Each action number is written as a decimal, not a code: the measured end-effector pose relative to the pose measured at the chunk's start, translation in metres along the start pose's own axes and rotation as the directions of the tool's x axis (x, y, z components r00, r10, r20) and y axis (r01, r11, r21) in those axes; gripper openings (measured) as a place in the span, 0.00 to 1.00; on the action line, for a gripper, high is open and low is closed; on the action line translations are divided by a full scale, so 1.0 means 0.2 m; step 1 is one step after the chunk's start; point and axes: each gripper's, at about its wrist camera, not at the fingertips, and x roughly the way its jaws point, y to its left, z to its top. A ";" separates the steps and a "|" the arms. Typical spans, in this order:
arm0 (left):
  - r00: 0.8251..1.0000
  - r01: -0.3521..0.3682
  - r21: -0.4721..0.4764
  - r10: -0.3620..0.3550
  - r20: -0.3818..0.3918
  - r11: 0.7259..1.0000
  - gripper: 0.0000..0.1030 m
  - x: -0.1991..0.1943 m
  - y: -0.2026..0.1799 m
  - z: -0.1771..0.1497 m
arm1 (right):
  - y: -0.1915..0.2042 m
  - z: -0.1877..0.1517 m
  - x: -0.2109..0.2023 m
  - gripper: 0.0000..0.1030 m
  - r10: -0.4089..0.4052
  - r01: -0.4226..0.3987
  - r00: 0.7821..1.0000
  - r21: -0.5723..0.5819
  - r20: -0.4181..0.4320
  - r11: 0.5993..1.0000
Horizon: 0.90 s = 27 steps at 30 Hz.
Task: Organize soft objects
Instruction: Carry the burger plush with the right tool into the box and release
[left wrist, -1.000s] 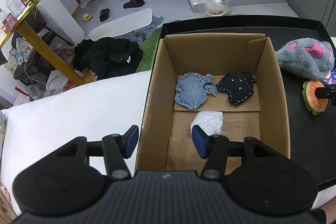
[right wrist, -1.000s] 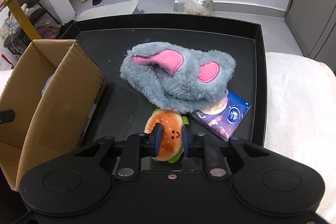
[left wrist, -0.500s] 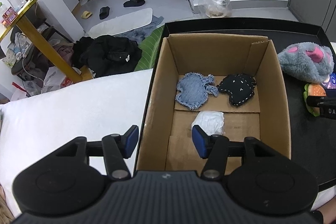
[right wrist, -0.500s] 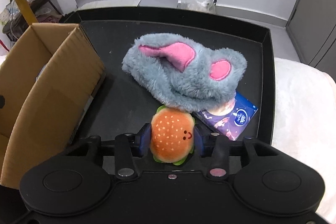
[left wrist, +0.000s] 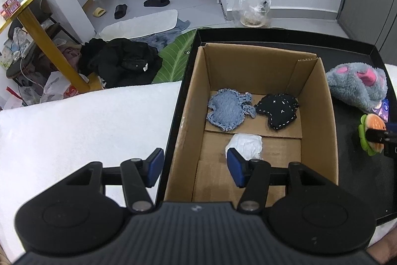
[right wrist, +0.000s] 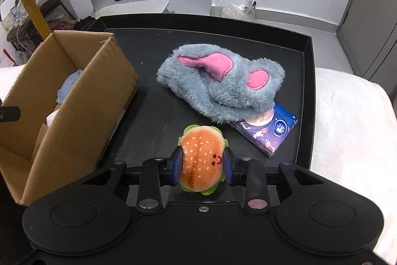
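Note:
My right gripper [right wrist: 201,167] is shut on a plush burger [right wrist: 201,160] and holds it above the black tray [right wrist: 307,61]; the burger also shows in the left wrist view [left wrist: 372,134]. A grey plush with pink ears [right wrist: 223,83] lies on the tray behind it. An open cardboard box [left wrist: 325,101] stands on the tray's left part, holding a denim plush [left wrist: 227,109], a black stitched plush [left wrist: 279,111] and a white crumpled piece [left wrist: 245,144]. My left gripper [left wrist: 196,167] is open and empty over the box's near left wall.
A purple tissue pack [right wrist: 270,128] lies partly under the grey plush. The tray sits on a white blanket [left wrist: 74,121]. The box's side wall [right wrist: 82,103] stands left of my right gripper. Clothes and slippers lie on the floor beyond.
My right gripper has lifted the plush burger off the tray and drawn back from the grey plush. The left gripper rose slightly and stays open.

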 end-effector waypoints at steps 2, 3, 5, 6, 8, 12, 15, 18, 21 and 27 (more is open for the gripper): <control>1.000 0.009 -0.006 -0.009 -0.008 1.000 0.53 0.00 0.01 0.00 | 0.01 0.01 -0.03 0.29 0.002 -0.002 1.000 -0.008 0.006 1.000; 1.000 0.009 -0.003 -0.009 -0.011 1.000 0.53 0.00 0.02 0.01 | 0.02 0.01 -0.04 0.29 0.001 -0.001 1.000 -0.009 0.011 1.000; 1.000 0.010 0.005 -0.010 -0.016 1.000 0.53 0.00 0.04 0.01 | 0.03 0.02 -0.08 0.29 0.002 -0.002 1.000 -0.009 0.026 1.000; 1.000 0.013 0.007 -0.013 -0.019 1.000 0.53 0.00 0.04 0.01 | 0.03 0.03 -0.09 0.29 0.003 -0.003 0.999 -0.007 0.033 1.000; 1.000 0.024 0.007 -0.024 -0.013 1.000 0.53 -0.01 0.06 0.00 | 0.04 0.03 -0.14 0.29 0.008 -0.008 0.998 0.001 0.055 1.000; 0.997 0.075 -0.030 -0.075 -0.017 0.997 0.53 0.00 0.11 -0.02 | 0.06 0.04 -0.19 0.29 0.024 -0.025 0.997 0.010 0.078 1.000; 0.994 0.106 -0.056 -0.107 -0.011 0.993 0.53 0.01 0.13 -0.02 | 0.09 0.04 -0.22 0.29 0.027 -0.028 0.995 0.010 0.092 1.000; 0.992 0.128 -0.068 -0.128 -0.006 0.990 0.53 0.02 0.15 -0.03 | 0.13 0.07 -0.24 0.29 0.030 -0.031 0.994 0.003 0.102 1.000; 0.990 0.138 -0.072 -0.139 0.004 0.988 0.53 0.03 0.16 -0.04 | 0.17 0.10 -0.27 0.29 0.020 -0.020 0.993 -0.006 0.114 1.000; 0.987 0.159 -0.100 -0.158 0.010 0.982 0.53 0.06 0.18 -0.04 | 0.26 0.17 -0.31 0.29 0.015 -0.016 0.989 0.004 0.144 1.000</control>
